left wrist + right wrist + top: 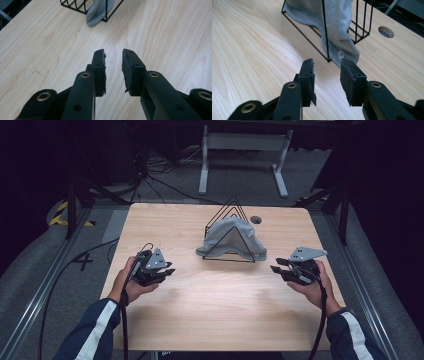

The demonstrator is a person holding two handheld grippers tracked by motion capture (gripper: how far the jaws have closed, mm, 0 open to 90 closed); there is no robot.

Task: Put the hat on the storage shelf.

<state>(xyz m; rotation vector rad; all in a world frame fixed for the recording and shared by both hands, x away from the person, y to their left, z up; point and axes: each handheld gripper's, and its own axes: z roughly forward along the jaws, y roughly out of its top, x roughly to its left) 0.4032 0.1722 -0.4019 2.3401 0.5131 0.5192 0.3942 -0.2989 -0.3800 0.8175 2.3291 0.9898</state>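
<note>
A grey cloth (231, 237) is draped over a black wire rack (231, 215) of triangular frames at the middle back of the wooden table (215, 300). My left gripper (167, 271) hovers at the table's left, jaws open and bare, pointing right toward the rack. My right gripper (276, 269) hovers at the right, also open with nothing in it. In the left gripper view the cloth (98, 11) and rack (75, 5) lie far ahead of the open gripper (113, 53). In the right gripper view the cloth's hanging end (337, 37) and rack (324, 32) sit just beyond the open gripper (327, 64).
A round cable hole (256, 219) sits in the table behind the rack, also seen in the right gripper view as a hole (386, 31). Beyond the table are a white stand (245, 150), cables on the floor, and dark curtains. Bare wood lies between the grippers.
</note>
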